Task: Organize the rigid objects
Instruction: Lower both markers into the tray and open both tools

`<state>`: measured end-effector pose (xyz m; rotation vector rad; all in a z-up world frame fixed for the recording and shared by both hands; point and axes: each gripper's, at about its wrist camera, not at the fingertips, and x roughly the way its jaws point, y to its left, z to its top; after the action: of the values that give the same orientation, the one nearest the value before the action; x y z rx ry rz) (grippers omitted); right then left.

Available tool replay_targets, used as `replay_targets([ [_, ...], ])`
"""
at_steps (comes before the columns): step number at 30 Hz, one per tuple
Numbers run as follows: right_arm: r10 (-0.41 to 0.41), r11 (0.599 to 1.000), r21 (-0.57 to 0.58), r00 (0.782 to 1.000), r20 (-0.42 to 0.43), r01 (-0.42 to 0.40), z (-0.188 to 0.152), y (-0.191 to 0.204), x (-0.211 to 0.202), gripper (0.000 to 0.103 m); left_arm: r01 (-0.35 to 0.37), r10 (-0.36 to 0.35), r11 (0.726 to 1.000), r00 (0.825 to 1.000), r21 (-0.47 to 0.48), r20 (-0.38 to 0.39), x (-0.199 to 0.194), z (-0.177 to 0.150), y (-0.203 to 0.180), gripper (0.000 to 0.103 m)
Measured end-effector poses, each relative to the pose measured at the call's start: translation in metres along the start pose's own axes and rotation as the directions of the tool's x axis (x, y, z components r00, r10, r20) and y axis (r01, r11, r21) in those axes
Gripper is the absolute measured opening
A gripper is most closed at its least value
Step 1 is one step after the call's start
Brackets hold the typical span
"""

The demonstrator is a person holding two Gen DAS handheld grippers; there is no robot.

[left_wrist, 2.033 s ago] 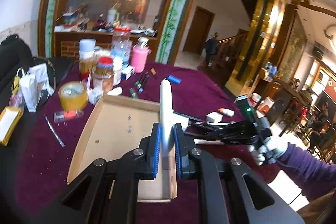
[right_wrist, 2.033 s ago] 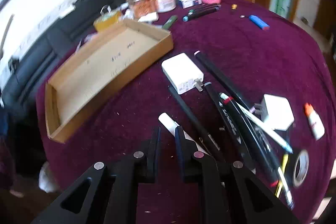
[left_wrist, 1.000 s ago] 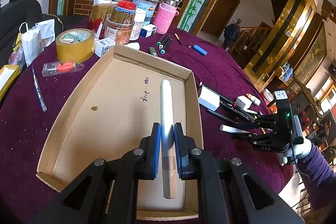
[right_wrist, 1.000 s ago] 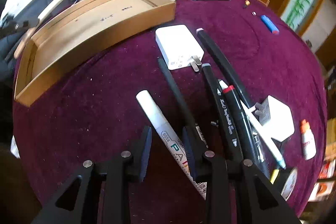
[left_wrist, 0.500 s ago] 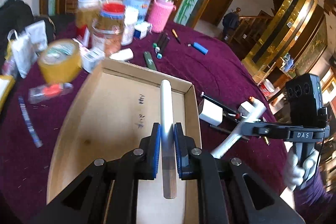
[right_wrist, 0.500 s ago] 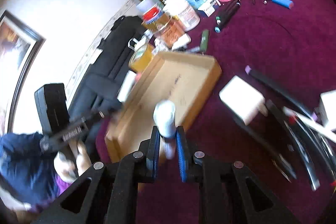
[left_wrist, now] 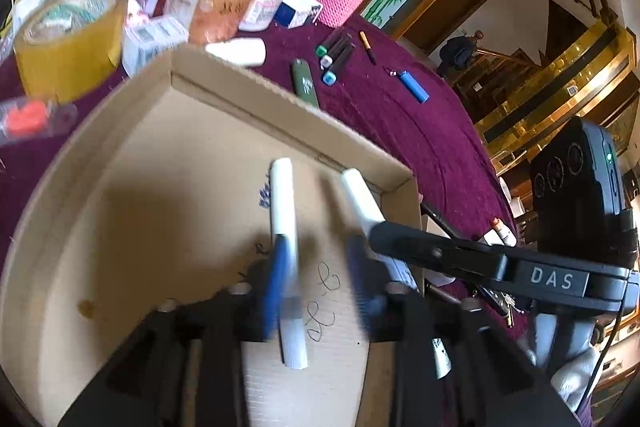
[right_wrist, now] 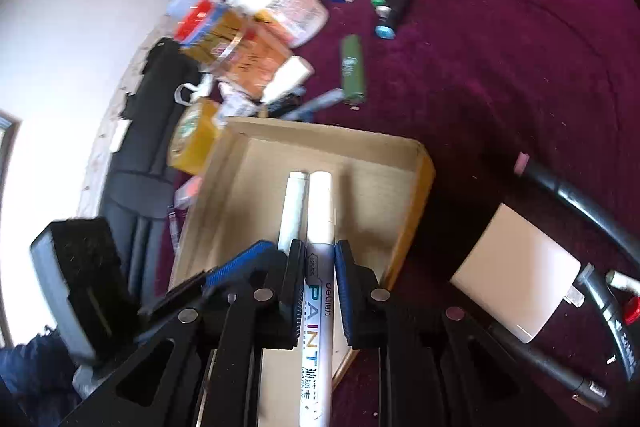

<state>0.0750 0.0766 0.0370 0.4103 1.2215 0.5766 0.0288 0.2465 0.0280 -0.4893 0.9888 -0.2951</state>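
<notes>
Blue-padded left gripper (left_wrist: pixel 318 279): jaws have just been opening; a gap is seen on both sides of the white pen (left_wrist: pixel 285 227), which is no longer pressed, though one pad is blurred close against it.
White pen, place: laid on the floor of the cardboard tray (left_wrist: pixel 280 95), long axis running away from the jaws toward the far wall.
Right gripper (right_wrist: pixel 318 293): jaws nearly closed, clamped on the paint marker (right_wrist: pixel 318 239) at mid-barrel.
Paint marker, axis: held lengthwise along the fingers, cap end forward, over the tray and just beside the white pen, roughly parallel to it.
Deciding relation: the marker hangs beside the pen on the side nearer the tray's right wall (right_wrist: pixel 416 203); free floor is seen between the two.
Nearer hand: the right, since the marker is already carried by it.
Judged next need: the marker lowered flat alongside the pen without being set on top of it.
</notes>
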Motion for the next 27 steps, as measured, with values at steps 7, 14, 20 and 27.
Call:
replay_targets([
  [7, -0.117, 0.991, -0.057, 0.991, 0.065, 0.121, -0.003, 0.012, -0.007, 0.017, 0.028, -0.025, 0.997, 0.999, -0.070, 0.039, -0.002, -0.021, -0.003, 0.046],
  [14, -0.216, 0.973, -0.054, 0.970, 0.108, 0.222, -0.005, 0.014, -0.005, 0.016, 0.027, -0.016, 0.987, 0.997, -0.156, 0.072, -0.004, -0.037, -0.010, 0.047],
  [20, -0.185, 0.978, -0.071, 0.970, 0.160, 0.198, -0.004, 0.014, -0.013, 0.020, 0.094, -0.084, 0.979, 0.994, -0.181, 0.063, 0.001, -0.029, -0.006, 0.066],
  [27, -0.154, 0.976, -0.085, 0.917, 0.369, 0.198, -0.035, 0.012, -0.106, 0.047, 0.097, -0.095, 0.987, 0.995, -0.126, 0.021, -0.002, -0.008, -0.022, 0.068],
])
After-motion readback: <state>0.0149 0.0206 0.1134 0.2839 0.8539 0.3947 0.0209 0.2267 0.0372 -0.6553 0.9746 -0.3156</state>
